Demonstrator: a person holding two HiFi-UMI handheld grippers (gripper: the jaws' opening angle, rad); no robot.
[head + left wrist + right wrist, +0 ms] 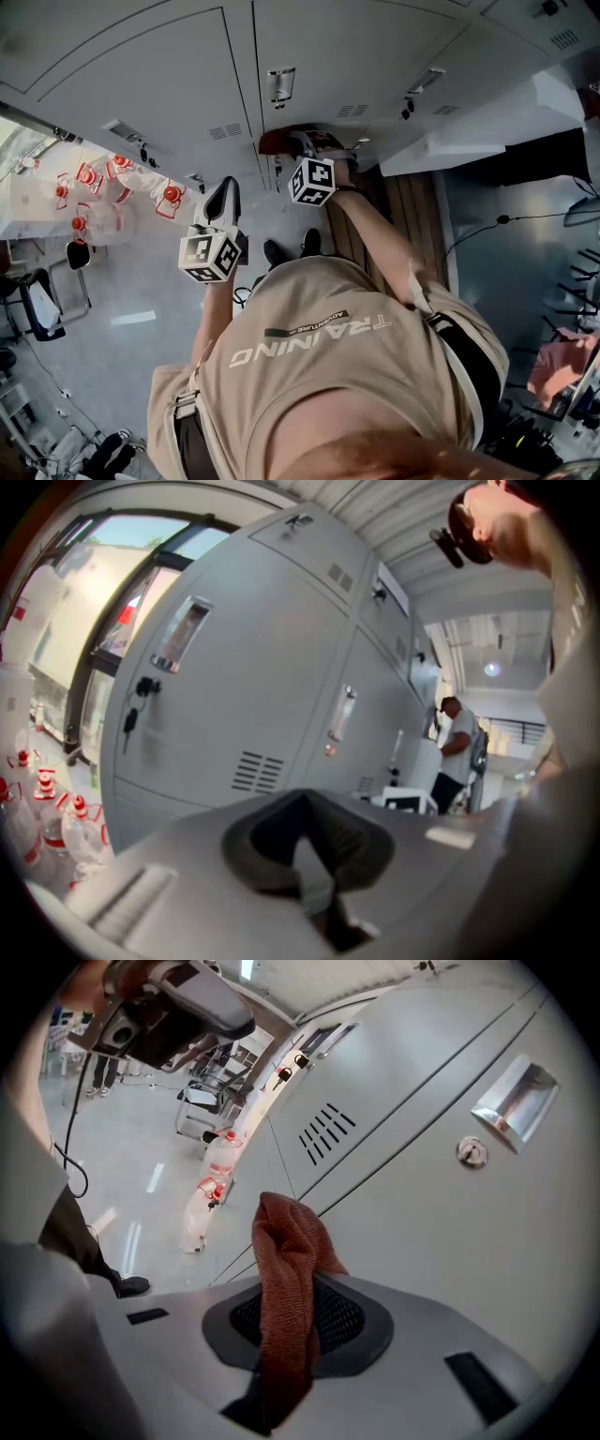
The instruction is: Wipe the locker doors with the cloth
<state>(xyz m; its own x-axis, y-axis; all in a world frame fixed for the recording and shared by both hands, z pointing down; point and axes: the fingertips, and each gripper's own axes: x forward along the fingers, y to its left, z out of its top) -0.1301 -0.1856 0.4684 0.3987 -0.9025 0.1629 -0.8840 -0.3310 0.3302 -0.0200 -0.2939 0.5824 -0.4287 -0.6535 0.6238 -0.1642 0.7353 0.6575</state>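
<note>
Right gripper (289, 1335) is clamping down on the cloth (286, 1260), pinching a bunched middle part so that a rust-red fold is standing up past the jaw tips and a tail is hanging back underneath. It is pointing at the locker doors (441, 1241) from close in; whether the fold is actually touching the panel I cannot tell. The cloth is looking like a loose knit: light, limp and grippy rather than slick, so I would expect it to flop and drag, not slide. Holding it by the bunch seems right, though more of it pushed forward would probably be giving a fuller pad against the metal.

Left gripper (314, 878) is hovering a little further off the doors, its jaws pressed together with nothing between them.

Across the doors themselves, the snags are looking few but real. A recessed handle (514, 1101) and a round lock (471, 1151) are sitting on the panel ahead of the cloth, a block of vent slots (323, 1127) is lying on the neighbouring door, and keys (136, 710) are dangling from a lock on the door facing the left gripper; knit loops could be catching on any of these. Between them the panels are running flat and wide, giving long open strokes.

At the foot of the doors, water bottles (211, 1194) are crowding the floor, so low passes may be needing care. Further along the row of doors, another person (459, 747) is standing well clear.
</note>
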